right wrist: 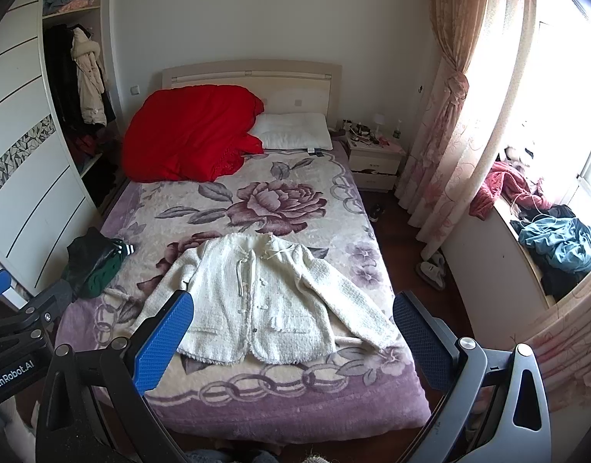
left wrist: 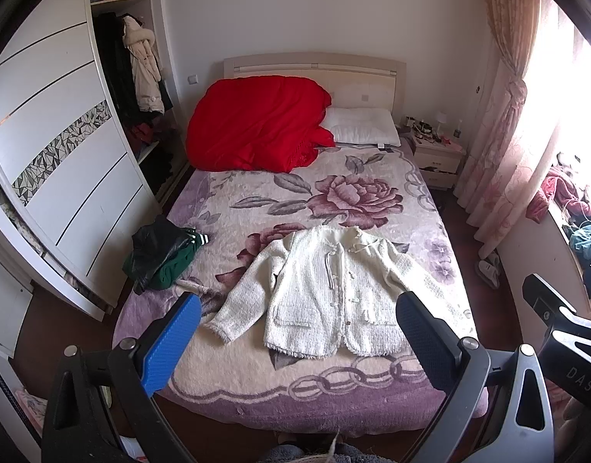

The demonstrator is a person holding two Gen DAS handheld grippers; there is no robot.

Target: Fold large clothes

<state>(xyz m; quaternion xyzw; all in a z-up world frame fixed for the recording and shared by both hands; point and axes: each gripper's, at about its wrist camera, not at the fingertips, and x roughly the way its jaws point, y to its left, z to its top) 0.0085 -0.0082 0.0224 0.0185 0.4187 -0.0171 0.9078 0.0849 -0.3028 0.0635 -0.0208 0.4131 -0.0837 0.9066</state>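
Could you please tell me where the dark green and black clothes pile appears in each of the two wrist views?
Left wrist view: the green and black clothes pile lies at the bed's left edge, left of centre, up-left of the white jacket.
Right wrist view: the same pile sits far left, mid-height, above the left gripper's body.
Shared landmark: the red quilt by the headboard.

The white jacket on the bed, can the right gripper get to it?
Probably yes. The white jacket lies flat and spread out near the foot of the bed, with nothing on top of it. The right gripper is open, holds nothing, and points straight at it from above.
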